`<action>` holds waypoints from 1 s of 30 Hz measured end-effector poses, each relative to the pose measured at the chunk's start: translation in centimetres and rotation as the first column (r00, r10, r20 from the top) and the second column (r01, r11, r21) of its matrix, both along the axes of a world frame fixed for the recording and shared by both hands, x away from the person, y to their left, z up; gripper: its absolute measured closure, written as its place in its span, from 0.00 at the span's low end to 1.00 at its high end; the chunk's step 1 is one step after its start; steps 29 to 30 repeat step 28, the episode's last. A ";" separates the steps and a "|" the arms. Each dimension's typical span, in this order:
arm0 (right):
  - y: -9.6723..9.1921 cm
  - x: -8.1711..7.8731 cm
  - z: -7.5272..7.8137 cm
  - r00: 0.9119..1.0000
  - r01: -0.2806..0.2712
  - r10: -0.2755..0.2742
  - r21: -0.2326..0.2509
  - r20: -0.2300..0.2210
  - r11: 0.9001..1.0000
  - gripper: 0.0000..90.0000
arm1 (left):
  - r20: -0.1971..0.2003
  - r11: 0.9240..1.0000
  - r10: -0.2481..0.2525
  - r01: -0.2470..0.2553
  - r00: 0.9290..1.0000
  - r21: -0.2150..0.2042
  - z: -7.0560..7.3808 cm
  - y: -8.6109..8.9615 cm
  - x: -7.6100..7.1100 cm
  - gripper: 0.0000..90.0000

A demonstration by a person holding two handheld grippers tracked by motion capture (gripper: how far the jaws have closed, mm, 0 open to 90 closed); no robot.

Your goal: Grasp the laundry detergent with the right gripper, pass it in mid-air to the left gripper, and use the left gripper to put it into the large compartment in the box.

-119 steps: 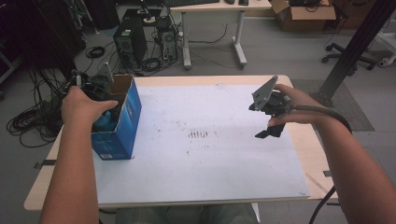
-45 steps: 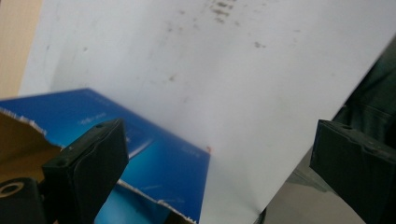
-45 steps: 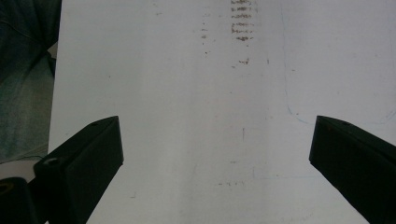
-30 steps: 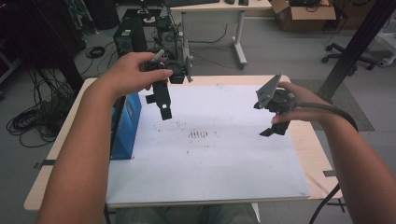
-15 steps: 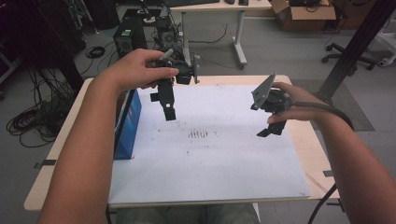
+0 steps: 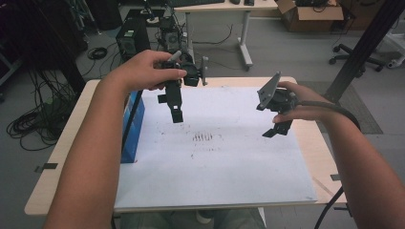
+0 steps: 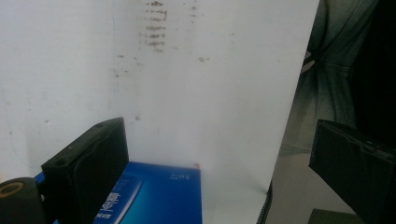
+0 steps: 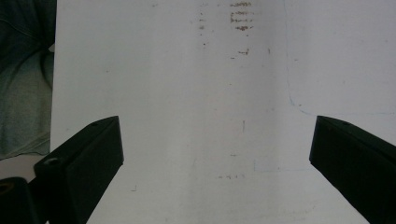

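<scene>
A: Where are the left tongs (image 6: pixel 175 106) standing, and how are their jaws set?

B: They are hanging above the far left part of the white sheet (image 6: pixel 224 157) on the tabletop (image 6: pixel 62 157), jaws pointing down. In the left gripper view the two black jaws are standing wide apart, gripping nothing.

A: And the blue box (image 6: pixel 132 125)?

B: It is lying below and just to the left of the left tongs, along the sheet's left edge. In the left gripper view its blue lid (image 7: pixel 154 196) is showing between the jaws, nearer the left one, well clear of both.

A: The right tongs (image 6: pixel 278 129)?

B: They are hovering over the sheet's right half, well apart from the left tongs. Their jaws are likewise spread, with bare, lightly smudged sheet (image 8: pixel 210 116) lying between them.
</scene>
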State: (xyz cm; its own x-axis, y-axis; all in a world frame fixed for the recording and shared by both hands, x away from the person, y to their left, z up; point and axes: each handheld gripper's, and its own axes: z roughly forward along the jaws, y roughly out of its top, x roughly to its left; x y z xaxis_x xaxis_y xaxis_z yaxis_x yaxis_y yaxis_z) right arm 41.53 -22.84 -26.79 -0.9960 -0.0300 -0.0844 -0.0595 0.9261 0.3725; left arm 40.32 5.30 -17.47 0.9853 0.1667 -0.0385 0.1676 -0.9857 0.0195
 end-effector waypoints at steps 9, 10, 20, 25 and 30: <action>0.2 0.2 0.3 1.000 -0.002 0.002 0.008 0.007 1.000 0.03 | 0.004 1.000 0.002 -0.002 1.000 0.002 0.0 -0.1 -0.1 0.05; 0.2 0.2 0.3 1.000 -0.002 0.002 0.008 0.007 1.000 0.03 | 0.005 1.000 0.003 -0.003 1.000 0.002 0.0 0.0 -0.1 0.05; 0.2 0.0 0.3 1.000 -0.004 0.004 0.009 0.008 1.000 0.03 | 0.005 1.000 0.004 -0.004 1.000 -0.004 0.0 0.0 -0.3 0.05; 0.2 -0.2 0.3 1.000 -0.003 0.003 0.008 0.012 1.000 0.03 | 0.003 1.000 0.012 -0.012 1.000 -0.003 -0.1 0.1 -0.4 0.05; 0.3 -0.3 0.4 1.000 -0.009 0.009 0.006 0.011 1.000 0.03 | -0.008 1.000 0.015 -0.015 1.000 -0.005 -0.2 0.3 -0.2 0.05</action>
